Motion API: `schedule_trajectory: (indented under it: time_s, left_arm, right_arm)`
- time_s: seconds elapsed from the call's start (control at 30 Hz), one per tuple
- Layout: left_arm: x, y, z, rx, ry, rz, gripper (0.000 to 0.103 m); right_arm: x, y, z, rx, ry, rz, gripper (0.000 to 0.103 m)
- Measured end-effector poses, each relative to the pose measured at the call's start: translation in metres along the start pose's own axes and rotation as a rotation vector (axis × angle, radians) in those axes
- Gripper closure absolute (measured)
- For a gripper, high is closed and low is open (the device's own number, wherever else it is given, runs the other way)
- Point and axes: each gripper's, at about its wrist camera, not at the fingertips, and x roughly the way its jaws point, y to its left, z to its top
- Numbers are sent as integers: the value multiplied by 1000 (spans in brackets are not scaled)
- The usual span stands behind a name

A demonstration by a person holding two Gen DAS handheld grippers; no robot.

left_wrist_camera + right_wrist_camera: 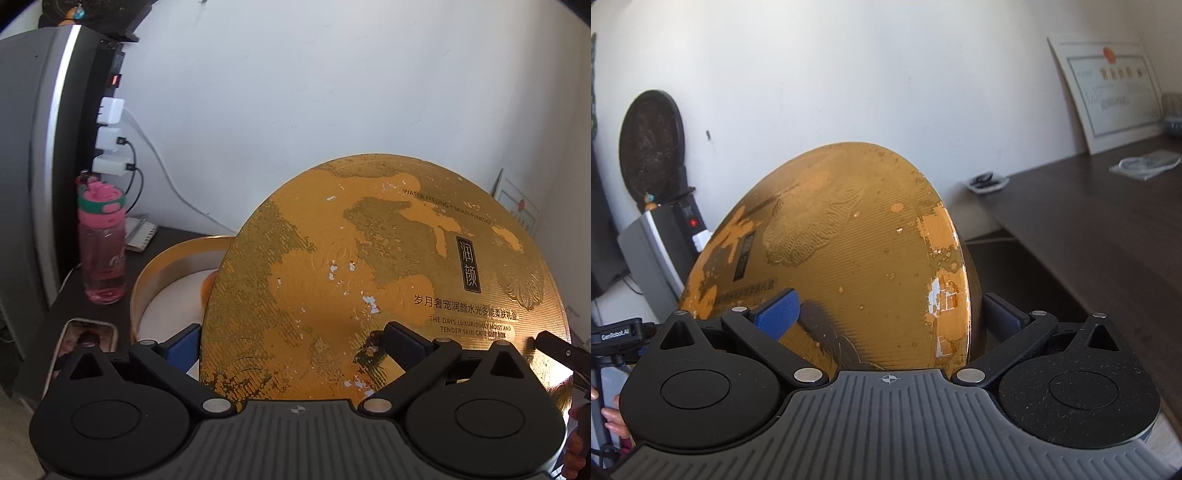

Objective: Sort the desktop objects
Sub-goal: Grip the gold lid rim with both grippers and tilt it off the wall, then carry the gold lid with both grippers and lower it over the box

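A large round gold lid (369, 266) with worn print is held up tilted above the desk. My left gripper (293, 341) is shut on its near edge, one pad on the printed face and the other behind the rim. My right gripper (888, 314) is shut on the lid (849, 240) at its other side, the blue pad pressing on the face. The open gold box base (162, 266) with a white lining lies on the desk, behind and left of the lid. Something orange in it is mostly hidden.
A pink water bottle (101, 243) and a phone (88, 336) stand left of the box base, beside a grey appliance (33, 184) and a power strip with white chargers (109, 140). A framed certificate (1108, 92) leans on the wall over the dark desk (1089, 229).
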Motion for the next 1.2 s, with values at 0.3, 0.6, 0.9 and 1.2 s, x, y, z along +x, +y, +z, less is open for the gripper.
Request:
schedule_trajectory:
  time_s: [0.3, 0.6, 0.9, 1.2]
  left_arm:
    - [0, 28, -13, -43, 40, 82, 2]
    - [17, 63, -3, -96, 59, 142, 2]
    - [51, 80, 31, -89, 44, 186, 2]
    - [93, 89, 50, -94, 48, 239, 2]
  right_arm:
    - [29, 10, -21, 15, 68, 40, 0]
    - [84, 34, -15, -16, 135, 96, 0]
    - [155, 43, 5, 14, 185, 142, 0]
    - [227, 38, 10, 98, 296, 140, 0]
